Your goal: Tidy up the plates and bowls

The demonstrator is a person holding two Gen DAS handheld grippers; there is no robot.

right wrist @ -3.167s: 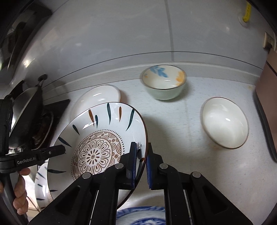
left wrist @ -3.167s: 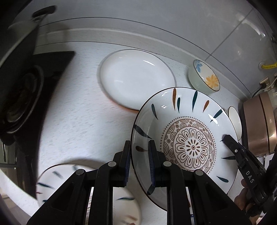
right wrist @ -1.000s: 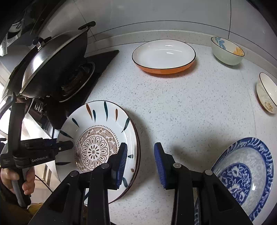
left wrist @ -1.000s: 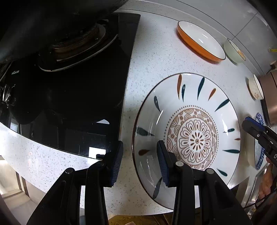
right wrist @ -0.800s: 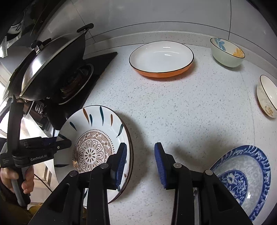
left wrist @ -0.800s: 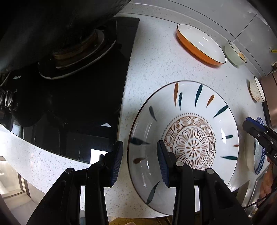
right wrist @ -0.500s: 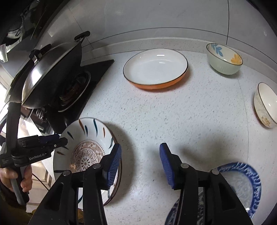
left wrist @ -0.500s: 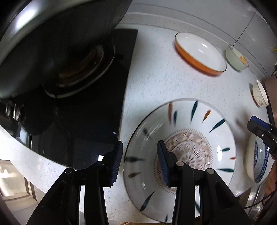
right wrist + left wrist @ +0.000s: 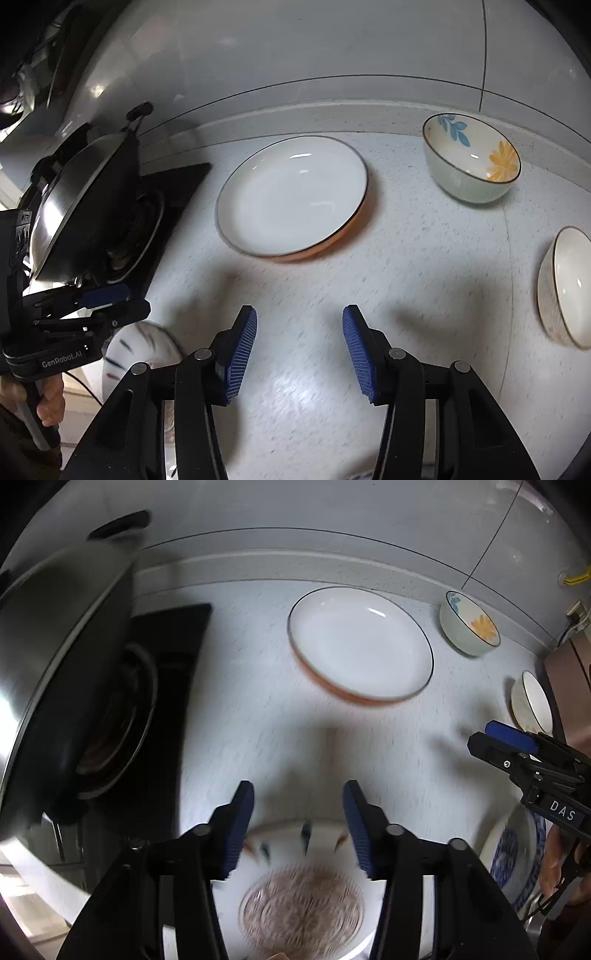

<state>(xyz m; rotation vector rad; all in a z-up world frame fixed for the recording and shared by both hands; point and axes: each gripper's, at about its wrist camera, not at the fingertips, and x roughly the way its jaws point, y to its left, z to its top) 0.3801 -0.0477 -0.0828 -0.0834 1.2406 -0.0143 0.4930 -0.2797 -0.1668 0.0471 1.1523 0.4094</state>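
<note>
The patterned plate point(image 9: 301, 897) that both grippers carried by its rim a few seconds ago now lies on the counter point(image 9: 424, 258) near its front edge, beside the stove point(image 9: 162, 206), and nothing grips it any more. Since half a second ago both cameras have lifted and tipped toward the back wall, so the plate has slid to the bottom of the left wrist view, blurred, under the left gripper point(image 9: 297, 825), whose jaws stand wide apart and empty. The right gripper point(image 9: 299, 349) is likewise spread open over bare counter, holding nothing. That step looks finished, and both tools now face the orange-bottomed white plate point(image 9: 291, 195), which sits alone further back, well apart from the patterned one. I judge it the likely next piece to stack. The floral bowl point(image 9: 471, 162) and the white bowl point(image 9: 567, 288) wait to the right, apart from each other, and a blue-patterned plate point(image 9: 517, 856) lies at the right edge.
</note>
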